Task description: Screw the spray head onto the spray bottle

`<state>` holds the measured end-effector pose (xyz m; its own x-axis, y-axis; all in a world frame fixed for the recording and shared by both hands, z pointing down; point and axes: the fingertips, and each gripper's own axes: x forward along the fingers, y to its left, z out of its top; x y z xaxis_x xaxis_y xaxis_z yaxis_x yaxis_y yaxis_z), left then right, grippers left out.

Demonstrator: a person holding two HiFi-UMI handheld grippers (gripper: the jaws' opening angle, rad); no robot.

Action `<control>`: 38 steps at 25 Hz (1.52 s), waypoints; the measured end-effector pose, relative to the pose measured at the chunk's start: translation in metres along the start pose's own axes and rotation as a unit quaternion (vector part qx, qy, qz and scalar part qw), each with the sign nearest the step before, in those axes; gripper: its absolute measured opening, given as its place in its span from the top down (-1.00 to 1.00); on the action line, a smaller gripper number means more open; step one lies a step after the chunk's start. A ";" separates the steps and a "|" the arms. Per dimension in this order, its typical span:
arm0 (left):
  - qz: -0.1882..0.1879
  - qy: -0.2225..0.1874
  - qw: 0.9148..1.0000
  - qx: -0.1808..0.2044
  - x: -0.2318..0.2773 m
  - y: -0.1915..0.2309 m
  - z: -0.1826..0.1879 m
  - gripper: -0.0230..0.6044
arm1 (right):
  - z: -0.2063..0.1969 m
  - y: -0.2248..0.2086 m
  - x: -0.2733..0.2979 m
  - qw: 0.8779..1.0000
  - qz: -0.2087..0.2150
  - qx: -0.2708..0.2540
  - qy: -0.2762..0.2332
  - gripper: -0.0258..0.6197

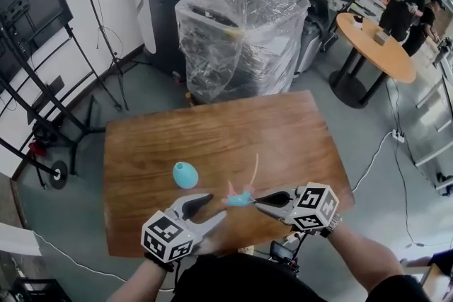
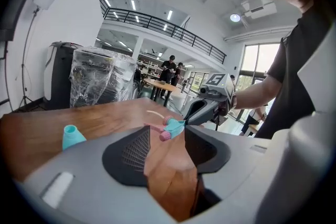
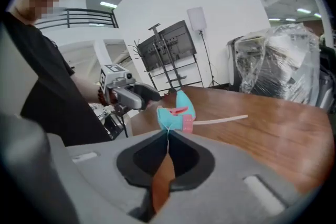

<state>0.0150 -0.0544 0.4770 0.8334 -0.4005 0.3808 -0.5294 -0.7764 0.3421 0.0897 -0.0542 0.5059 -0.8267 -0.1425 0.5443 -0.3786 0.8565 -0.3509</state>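
Observation:
A small teal spray bottle (image 1: 185, 175) stands upright and uncapped on the wooden table (image 1: 163, 145), left of centre. The spray head (image 1: 241, 198), teal with a pink trigger, pink collar and a thin pale dip tube, hangs above the table's near edge. My right gripper (image 1: 257, 200) is shut on its teal end. The right gripper view shows the spray head (image 3: 170, 118) pinched at the tips of that gripper (image 3: 168, 132), with the bottle (image 3: 186, 102) behind it. My left gripper (image 1: 216, 206) stands open just left of the spray head (image 2: 170, 127), holding nothing. The bottle (image 2: 71, 136) is to its left.
A machine wrapped in clear plastic (image 1: 241, 32) stands beyond the table's far edge. A screen on a wheeled stand (image 1: 28, 32) is at the left. People stand at a round table (image 1: 375, 46) at the back right.

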 end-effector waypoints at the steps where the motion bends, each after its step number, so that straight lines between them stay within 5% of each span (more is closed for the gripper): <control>1: -0.016 -0.005 1.000 -0.001 -0.003 -0.004 0.003 0.21 | 0.005 0.006 -0.002 1.000 0.015 -0.009 -0.002 0.92; 6: -0.085 -0.011 0.996 0.007 -0.015 -0.026 0.011 0.30 | 0.024 0.026 -0.011 0.997 0.068 -0.036 -0.004 0.93; 11: -0.102 -0.015 0.994 0.021 -0.021 -0.038 0.015 0.64 | 0.029 0.035 -0.016 0.994 0.094 -0.048 0.002 0.93; 14: -0.109 -0.019 0.994 0.020 -0.024 -0.042 0.017 0.66 | 0.031 0.038 -0.018 0.994 0.097 -0.050 0.002 0.92; 20: -0.112 -0.039 0.993 -0.003 -0.029 -0.043 0.022 0.69 | 0.037 0.038 -0.017 0.996 0.071 -0.062 -0.004 0.90; 28: -0.113 -0.064 0.987 -0.092 -0.022 -0.035 0.021 0.70 | 0.044 0.038 -0.020 0.987 -0.015 -0.160 0.021 0.34; 30: -0.107 -0.067 0.985 -0.117 -0.018 -0.031 0.020 0.70 | 0.045 0.040 -0.020 0.968 -0.061 -0.237 0.056 0.29; 32: -0.099 -0.068 0.982 -0.142 -0.015 -0.026 0.019 0.70 | 0.042 0.040 -0.012 0.934 -0.110 -0.329 0.090 0.29; 38: -0.081 -0.074 0.974 -0.200 -0.006 -0.020 0.021 0.70 | 0.027 0.028 0.021 0.788 -0.203 -0.537 0.221 0.29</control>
<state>0.0239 -0.0472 0.4500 0.9096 -0.3765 0.1759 -0.3832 -0.5960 0.7056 0.0507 -0.0466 0.4874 -0.4116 -0.5297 0.7416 0.1928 0.7448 0.6389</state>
